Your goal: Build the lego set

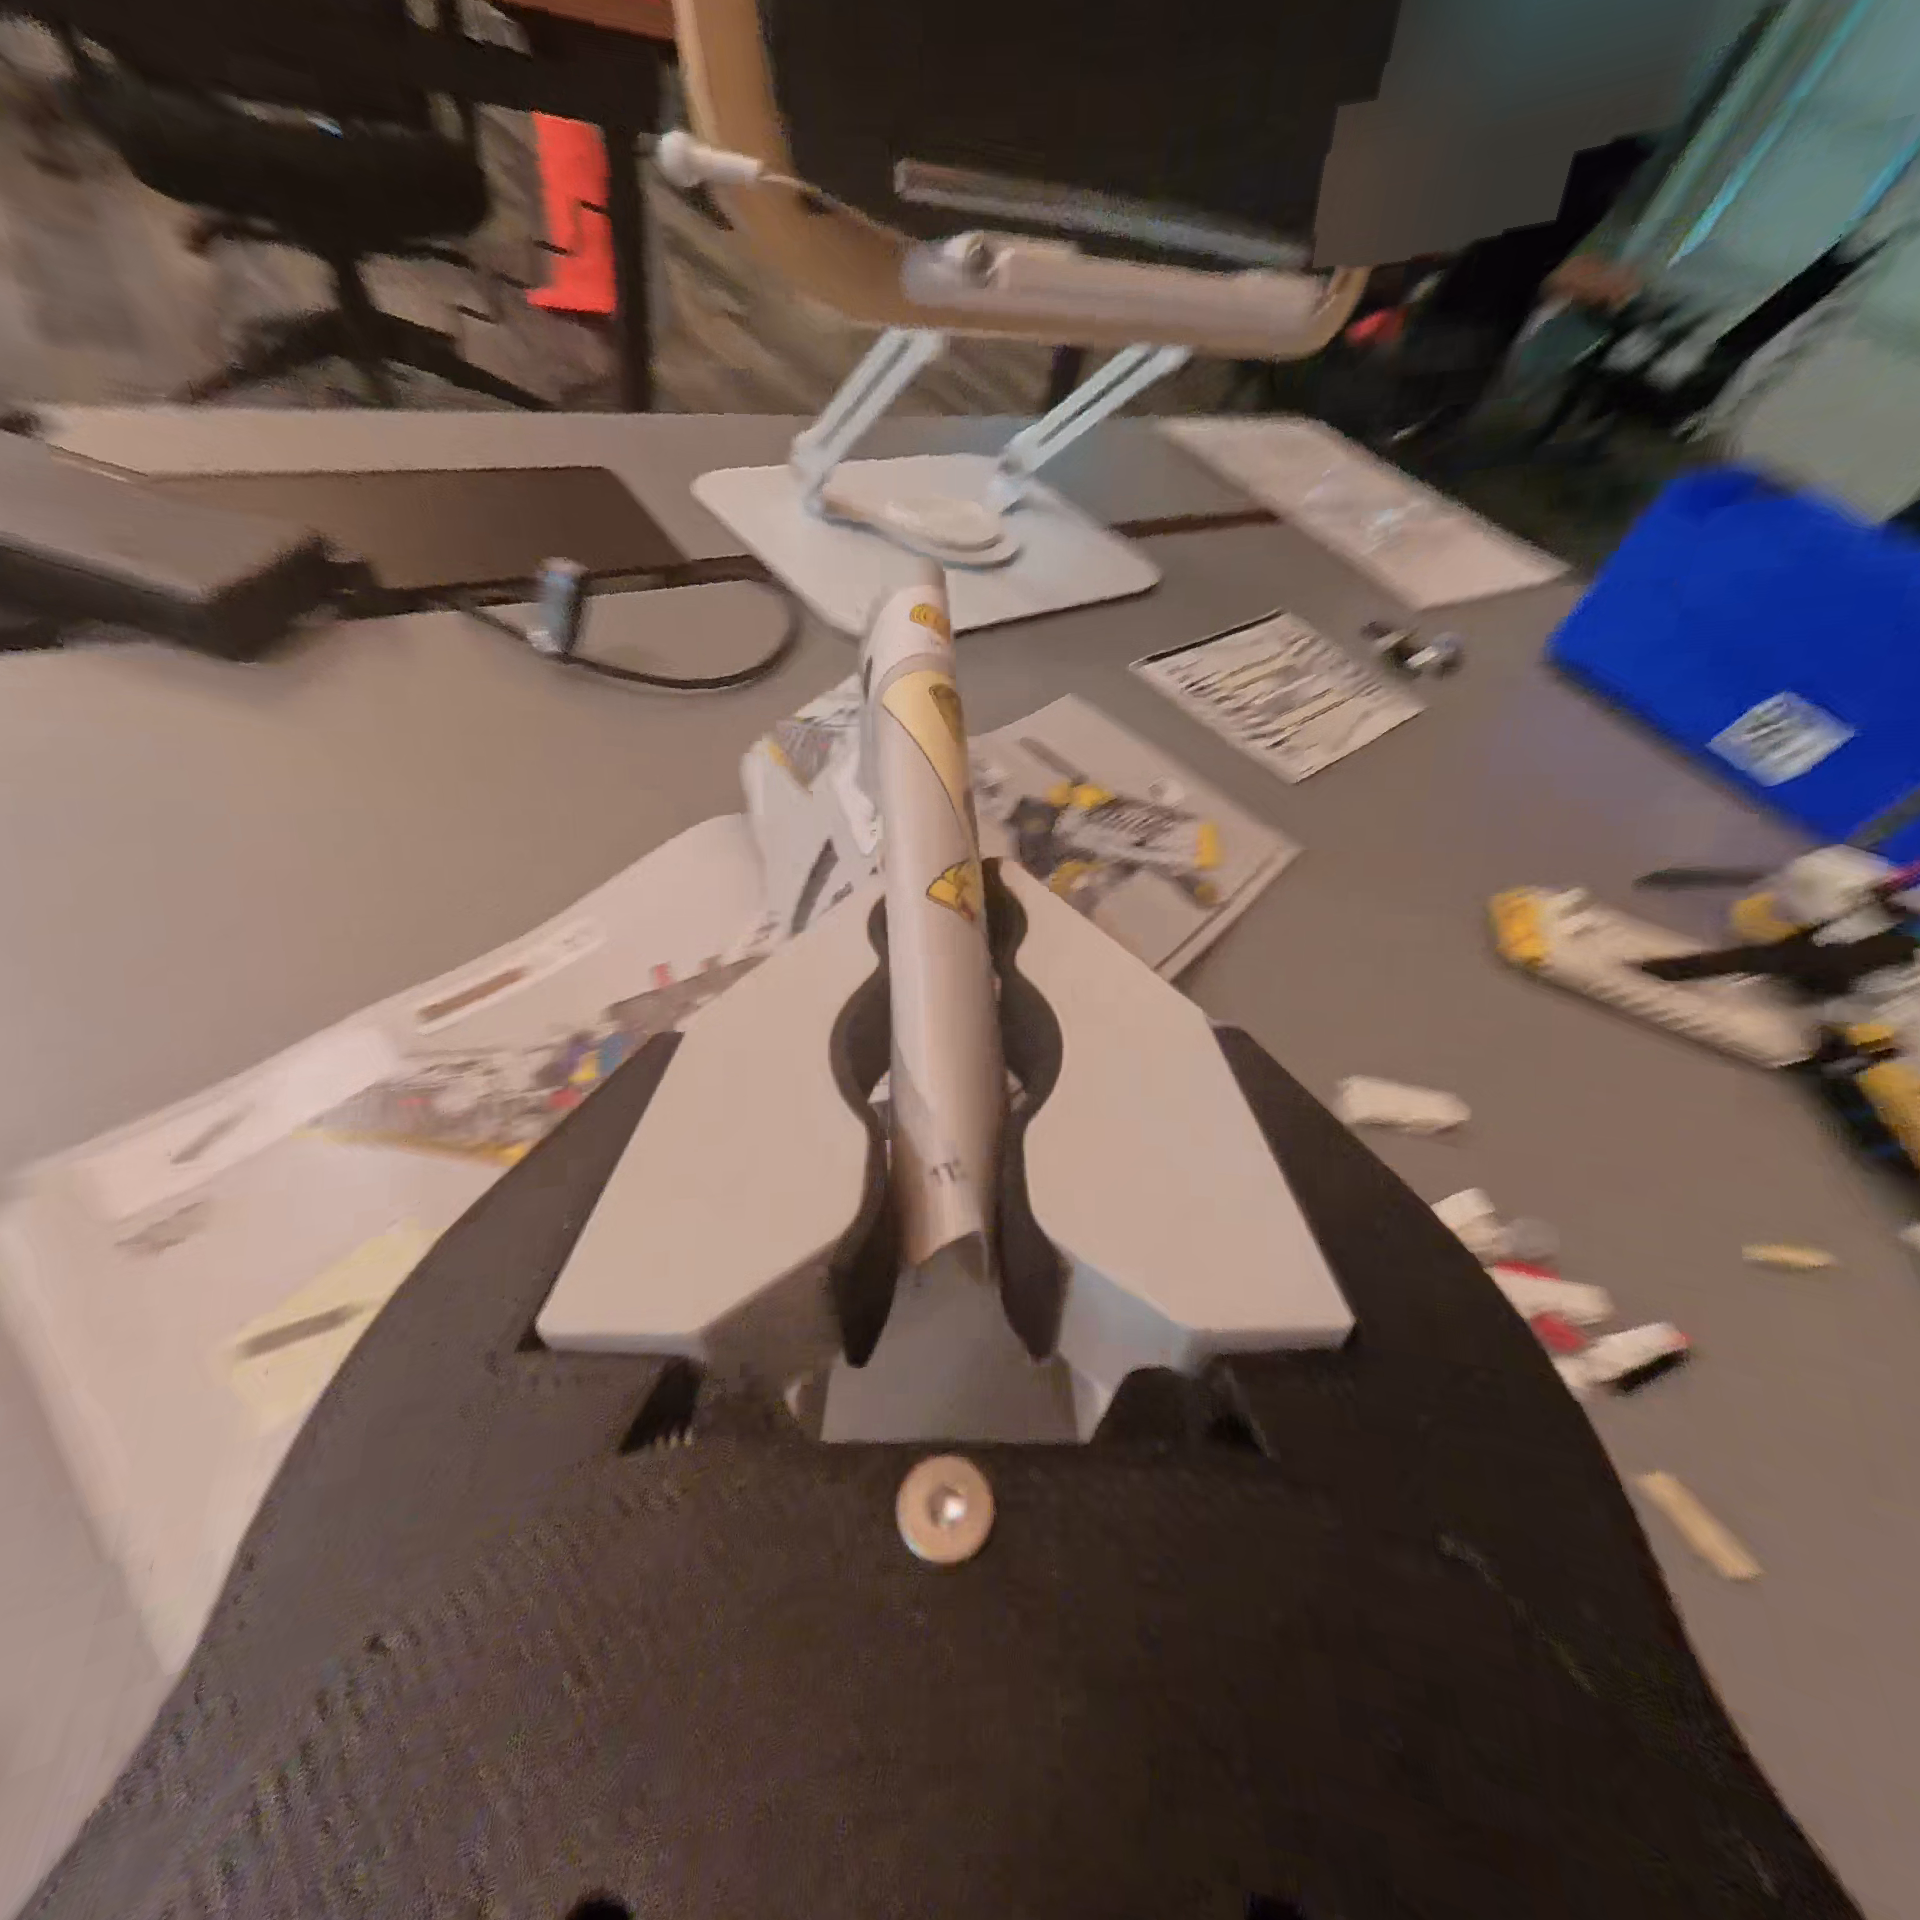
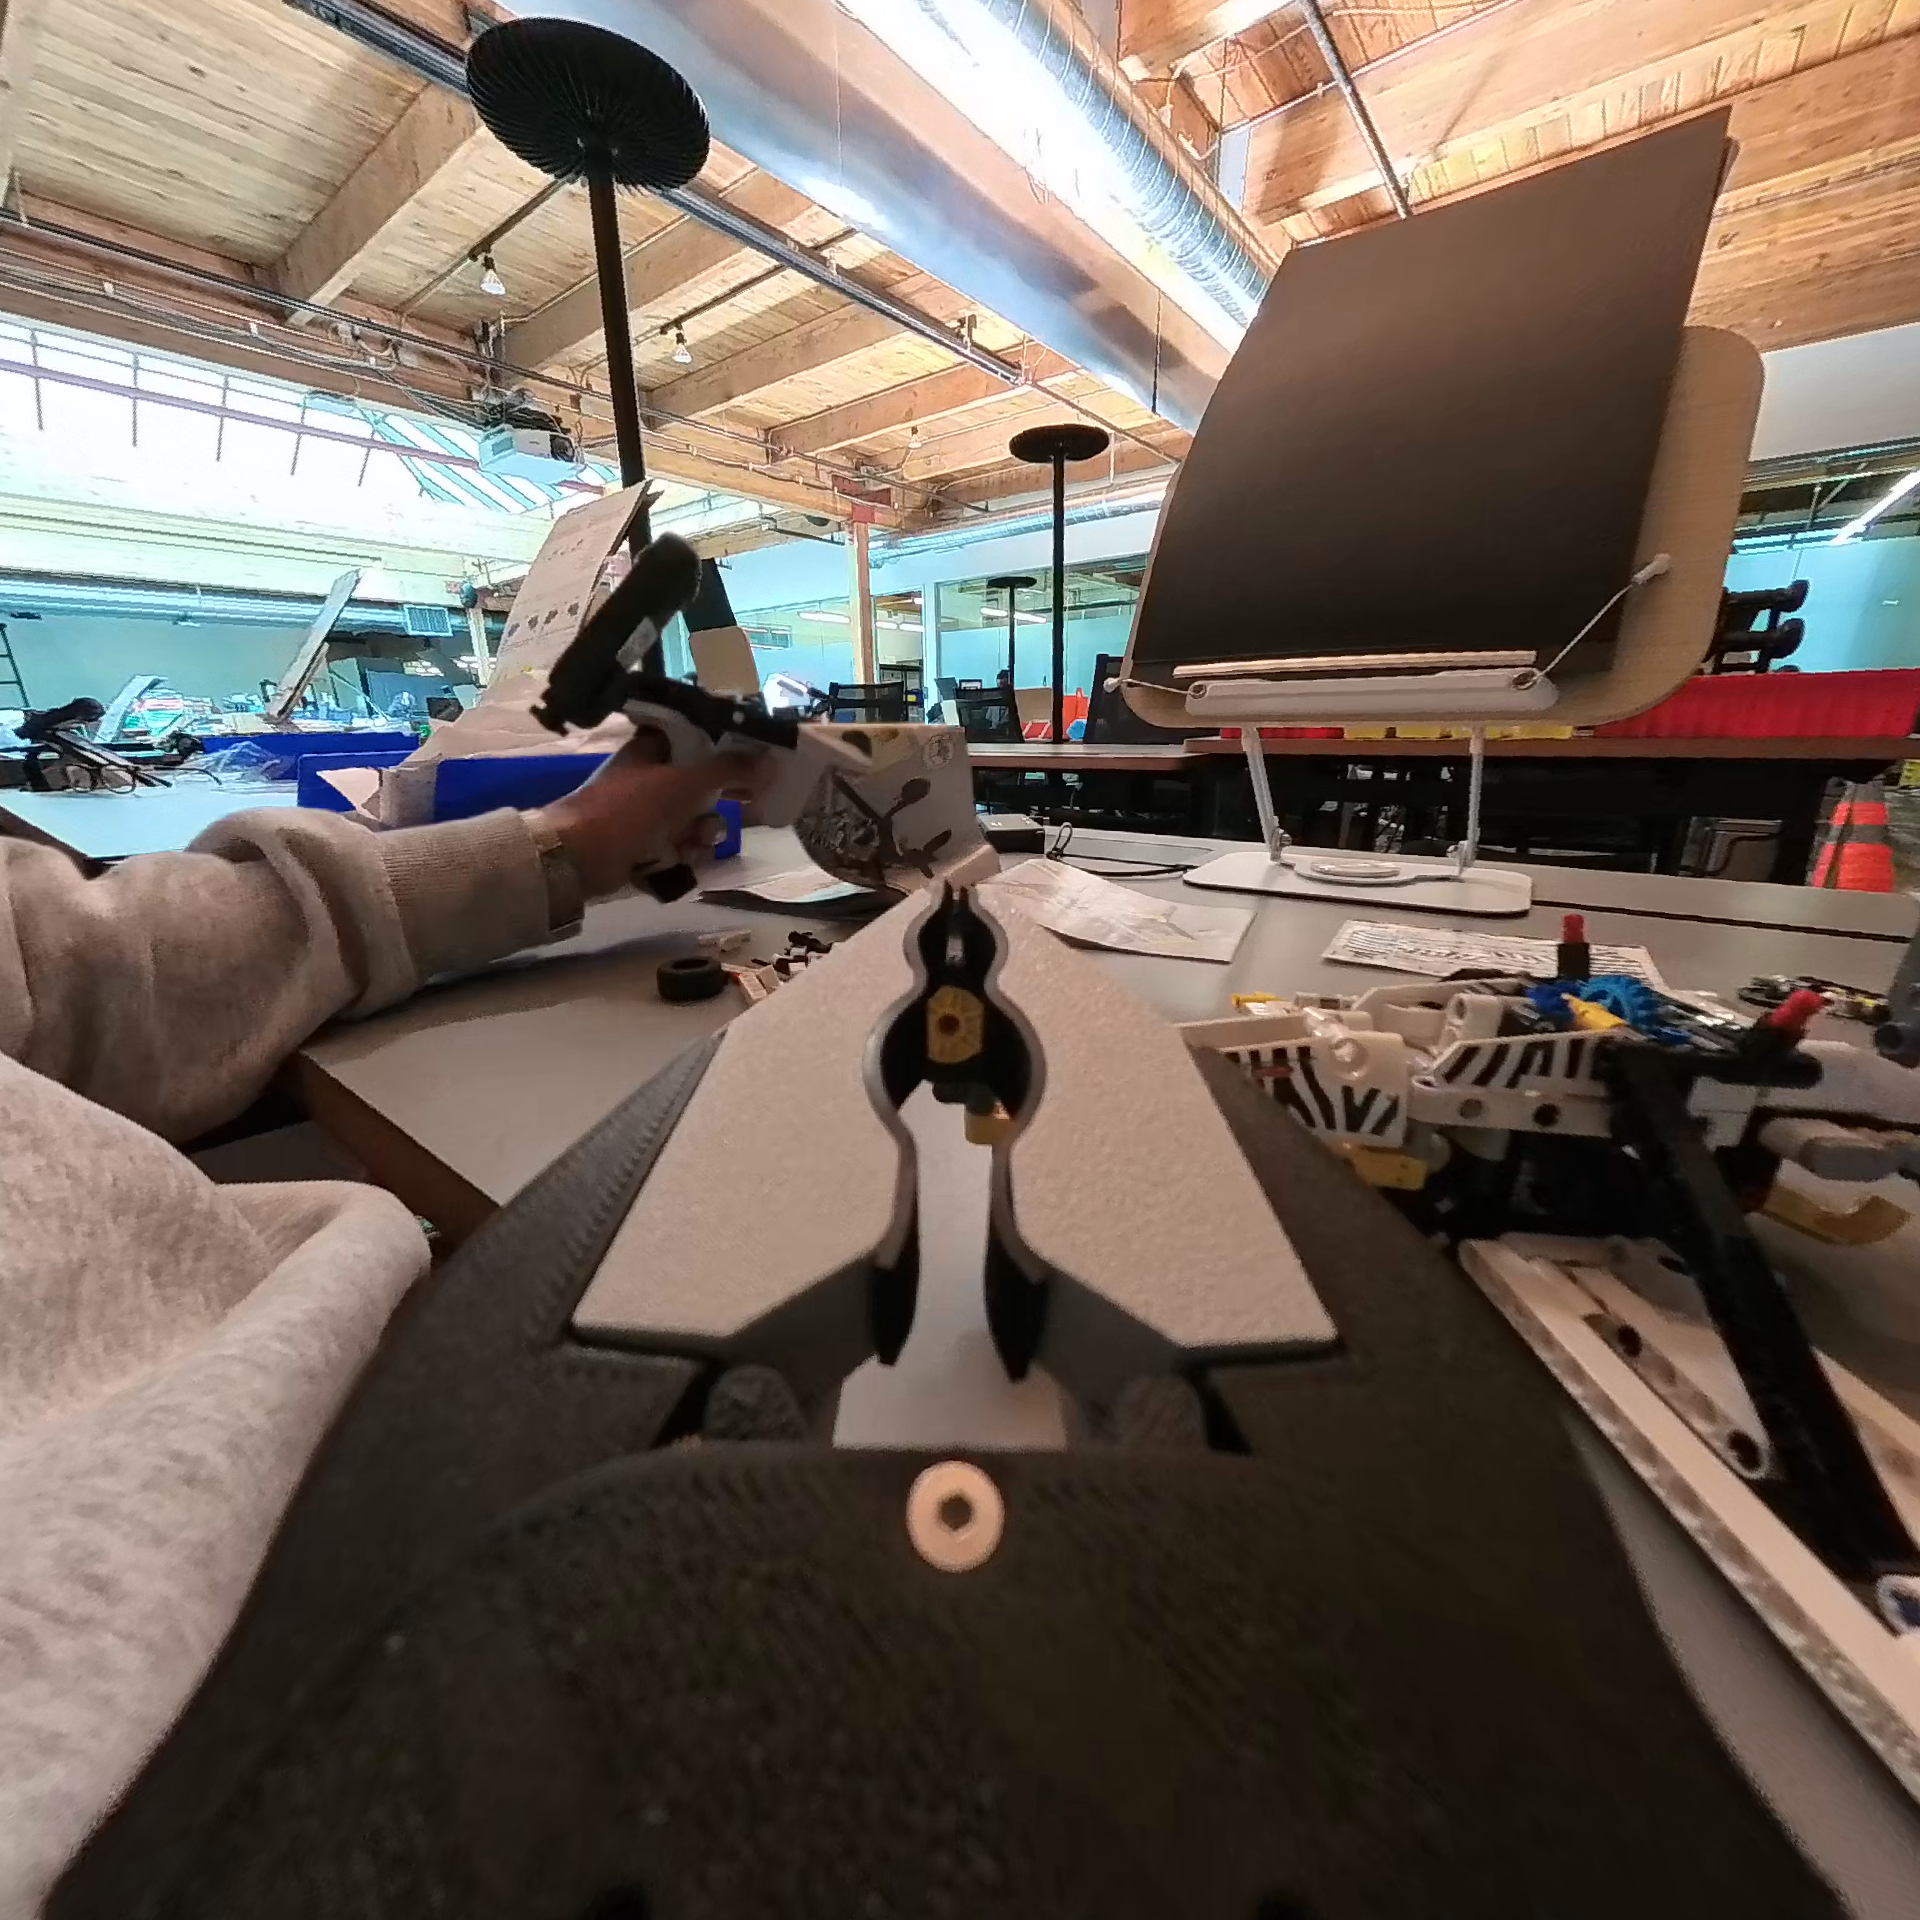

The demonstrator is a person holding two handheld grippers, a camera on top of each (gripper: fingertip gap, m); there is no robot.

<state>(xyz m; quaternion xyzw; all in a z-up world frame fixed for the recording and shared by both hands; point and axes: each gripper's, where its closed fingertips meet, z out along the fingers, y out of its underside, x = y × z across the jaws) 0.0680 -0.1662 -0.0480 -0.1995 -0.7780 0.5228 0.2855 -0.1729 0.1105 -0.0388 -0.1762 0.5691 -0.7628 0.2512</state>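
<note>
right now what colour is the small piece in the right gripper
Yellow and black small piece, pinched in the right gripper; clearest in the right wrist view.

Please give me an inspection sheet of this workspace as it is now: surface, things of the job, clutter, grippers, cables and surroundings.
Surface: grey table, mostly bare on the left.
Job's things: partly built model with zebra-striped panels on the right; open instruction booklet in the middle; sticker sheet behind it.
Clutter: loose small parts, a black tyre, a blue bin.
Grippers: left gripper shut on a booklet page; right gripper shut on a small yellow and black part.
Cables: black cable looped on the table.
Surroundings: tablet stand with a dark screen, a person's grey sleeve, wooden ceiling.
</note>
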